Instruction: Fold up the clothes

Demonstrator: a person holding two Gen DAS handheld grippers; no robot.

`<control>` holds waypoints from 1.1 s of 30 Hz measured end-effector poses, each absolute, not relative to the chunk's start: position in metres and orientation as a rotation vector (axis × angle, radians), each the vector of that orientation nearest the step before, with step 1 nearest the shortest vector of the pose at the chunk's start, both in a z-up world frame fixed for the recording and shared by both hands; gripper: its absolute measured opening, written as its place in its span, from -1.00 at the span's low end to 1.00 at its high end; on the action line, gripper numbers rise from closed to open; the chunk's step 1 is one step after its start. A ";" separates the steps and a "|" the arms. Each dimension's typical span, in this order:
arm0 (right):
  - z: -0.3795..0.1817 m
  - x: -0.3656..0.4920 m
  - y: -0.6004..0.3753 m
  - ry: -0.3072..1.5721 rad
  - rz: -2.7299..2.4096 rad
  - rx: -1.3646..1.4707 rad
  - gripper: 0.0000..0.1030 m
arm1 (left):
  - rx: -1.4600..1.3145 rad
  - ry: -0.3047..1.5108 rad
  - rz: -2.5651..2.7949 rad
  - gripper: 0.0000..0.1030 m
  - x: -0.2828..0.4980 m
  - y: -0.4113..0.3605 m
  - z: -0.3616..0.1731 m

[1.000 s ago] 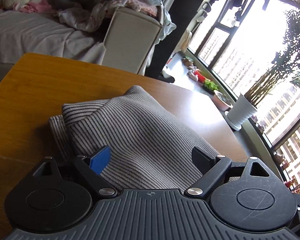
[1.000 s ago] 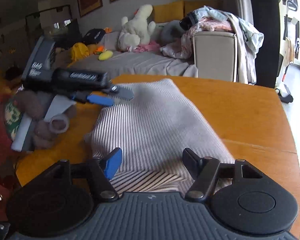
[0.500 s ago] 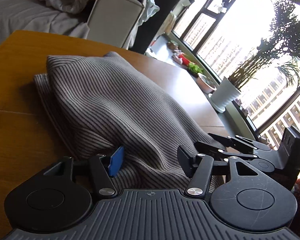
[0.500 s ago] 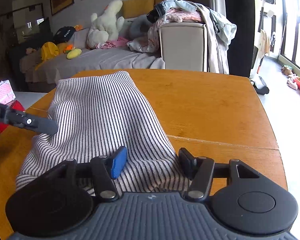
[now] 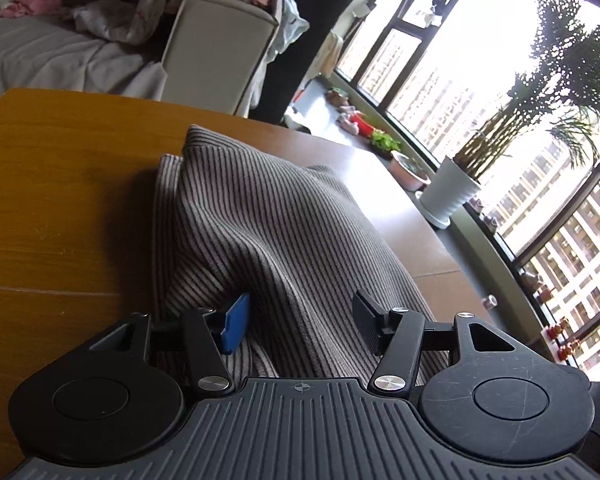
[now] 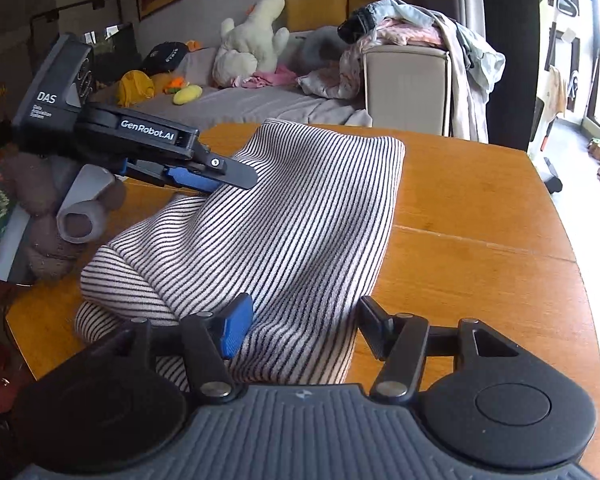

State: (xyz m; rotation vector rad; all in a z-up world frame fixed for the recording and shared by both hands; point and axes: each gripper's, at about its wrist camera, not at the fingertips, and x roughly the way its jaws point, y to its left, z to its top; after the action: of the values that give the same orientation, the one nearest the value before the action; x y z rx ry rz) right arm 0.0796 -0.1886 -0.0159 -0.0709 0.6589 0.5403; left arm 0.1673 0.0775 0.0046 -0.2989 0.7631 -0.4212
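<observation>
While both tongs stand spread, the right gripper [image 6: 304,326] and left gripper [image 5: 300,316] straddle the near folds of the striped garment [image 6: 284,216], pinching nothing. It lies bunched on the wooden table [image 6: 480,200]. Judged mid-fold; next calls for closing on an edge, lifting toward the far hem.

The striped garment [image 5: 284,216] [image 6: 284,216] on the wooden table [image 5: 60,168] [image 6: 480,216] is viewed closely by both wrist cameras, from adjacent sides.

A white plush toy [image 6: 252,40] sits on the sofa [image 6: 260,100]; a potted palm [image 5: 452,196] stands by the window [image 5: 460,80]
</observation>
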 end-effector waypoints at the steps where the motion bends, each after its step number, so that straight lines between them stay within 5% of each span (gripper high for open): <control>1: -0.012 0.080 -0.188 0.647 0.547 -0.069 0.15 | -0.272 0.753 -0.407 0.46 0.161 0.077 0.009; 14: -0.017 0.080 -0.171 0.659 0.582 -0.103 0.45 | -0.092 0.776 -0.354 0.53 0.112 0.087 -0.007; 33: -0.024 0.012 -0.092 0.472 0.810 -0.583 0.74 | -0.019 0.693 -0.275 0.82 0.085 0.110 0.014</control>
State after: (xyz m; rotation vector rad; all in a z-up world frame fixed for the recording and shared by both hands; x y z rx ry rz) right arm 0.0116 -0.0916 -0.0238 -0.5827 0.4722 0.8097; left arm 0.0848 0.1104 0.0136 -0.0189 0.6928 -0.2745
